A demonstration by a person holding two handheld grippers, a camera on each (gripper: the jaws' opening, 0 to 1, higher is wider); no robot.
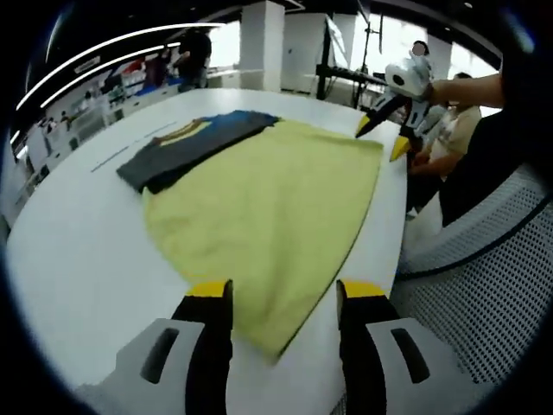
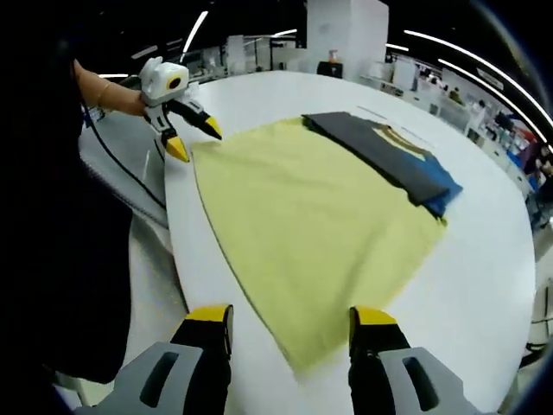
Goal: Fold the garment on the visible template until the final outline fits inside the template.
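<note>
In the left gripper view, the left gripper point(image 1: 283, 292) stands nearest, its two yellow-tipped jaws spread apart with nothing between them, poised just over the near corner of a yellow garment point(image 1: 268, 207). The garment lies flat on a white table point(image 1: 78, 251), close to the table's edge on the right of this view. Beyond it, a folded dark grey garment point(image 1: 186, 143) with a blue part and a yellow mark lies touching the yellow one's far edge. At the yellow garment's far corner, the right gripper point(image 1: 380, 138) hangs with jaws apart, held by a person's hand point(image 1: 449, 88). People sit or stand farther back in the room.

In the right gripper view, the right gripper point(image 2: 292, 318) has its jaws open and empty over the near corner of the yellow garment point(image 2: 302, 225), which spreads across the table point(image 2: 484, 259). The dark grey garment point(image 2: 384, 151) lies along its far right side, overlapping the edge. At the far left corner the left gripper point(image 2: 194, 140) is open too, its tips just beside the fabric; whether they touch it I cannot tell.
</note>
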